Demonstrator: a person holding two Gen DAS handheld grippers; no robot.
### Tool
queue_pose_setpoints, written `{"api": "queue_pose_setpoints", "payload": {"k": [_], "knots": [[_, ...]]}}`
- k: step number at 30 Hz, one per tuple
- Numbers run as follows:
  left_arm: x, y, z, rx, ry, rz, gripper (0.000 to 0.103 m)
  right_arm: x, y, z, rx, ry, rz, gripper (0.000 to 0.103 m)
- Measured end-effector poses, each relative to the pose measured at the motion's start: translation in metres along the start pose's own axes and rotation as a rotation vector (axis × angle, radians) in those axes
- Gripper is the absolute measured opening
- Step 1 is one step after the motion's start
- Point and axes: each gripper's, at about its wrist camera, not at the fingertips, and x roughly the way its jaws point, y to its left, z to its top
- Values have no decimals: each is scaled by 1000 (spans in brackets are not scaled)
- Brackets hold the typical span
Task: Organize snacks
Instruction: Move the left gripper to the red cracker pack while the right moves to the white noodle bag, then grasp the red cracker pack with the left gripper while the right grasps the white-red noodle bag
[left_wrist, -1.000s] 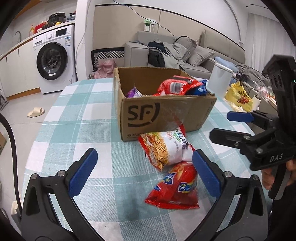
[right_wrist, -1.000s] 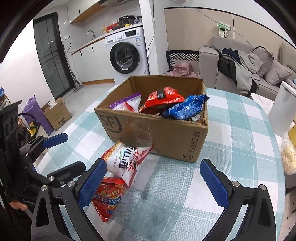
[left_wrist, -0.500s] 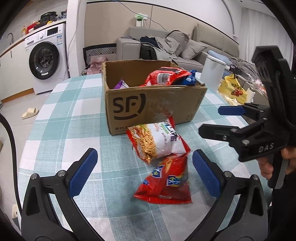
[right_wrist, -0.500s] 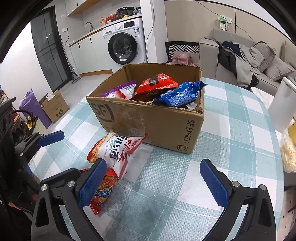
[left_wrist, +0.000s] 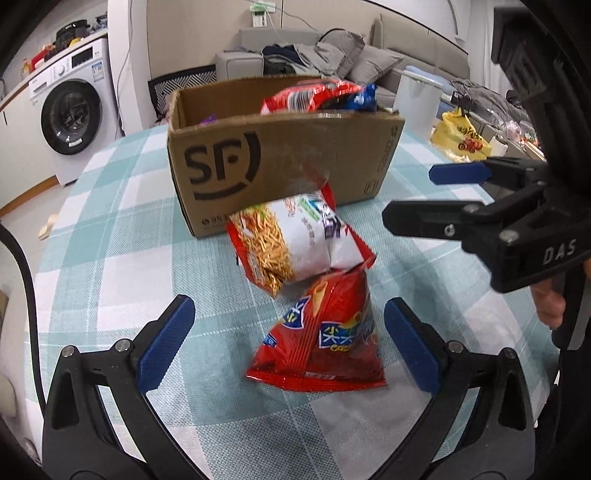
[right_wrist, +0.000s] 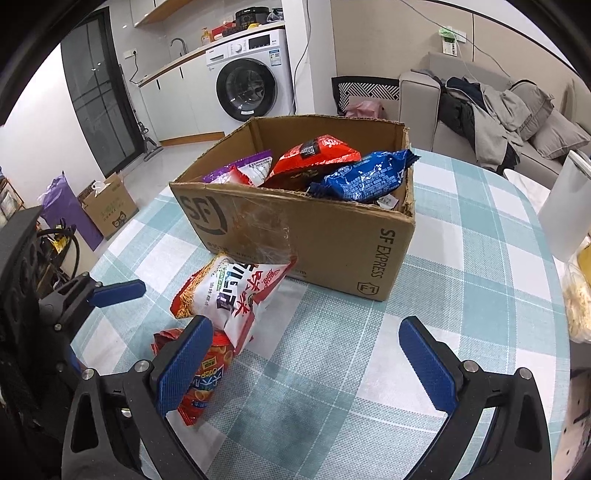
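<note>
A brown SF cardboard box (left_wrist: 280, 155) (right_wrist: 332, 236) stands on the checked table and holds a red bag (right_wrist: 314, 155), a blue bag (right_wrist: 365, 177) and a purple bag (right_wrist: 243, 170). A white noodle-snack bag (left_wrist: 291, 240) (right_wrist: 232, 291) leans against the box front. A red chip bag (left_wrist: 325, 332) (right_wrist: 203, 380) lies just before it. My left gripper (left_wrist: 288, 347) is open, its fingers either side of the red chip bag, just short of it. My right gripper (right_wrist: 306, 362) is open and empty over bare cloth right of both bags.
A white container (left_wrist: 417, 96) (right_wrist: 565, 206) and a yellow bag (left_wrist: 461, 140) sit at the table's right side. The table edge curves off at the left (left_wrist: 48, 236). A washing machine (right_wrist: 251, 77) and a sofa (right_wrist: 498, 114) stand beyond.
Both grippers have moved forward and lower towards the bags and box. The red chip bag now lies between my left fingers' line. The bags have not moved.
</note>
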Motion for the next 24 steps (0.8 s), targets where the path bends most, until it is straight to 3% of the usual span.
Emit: {"api": "queue_pose_setpoints", "payload": {"k": [9, 16, 24], "knots": [[21, 0, -10, 5, 67, -31, 102, 1, 0, 0, 1, 3, -1, 103], [31, -15, -18, 71, 121, -88, 87, 3, 1, 0, -4, 7, -1, 103], [32, -25, -21, 131, 108, -83, 73, 3, 3, 0, -8, 9, -2, 103]]}}
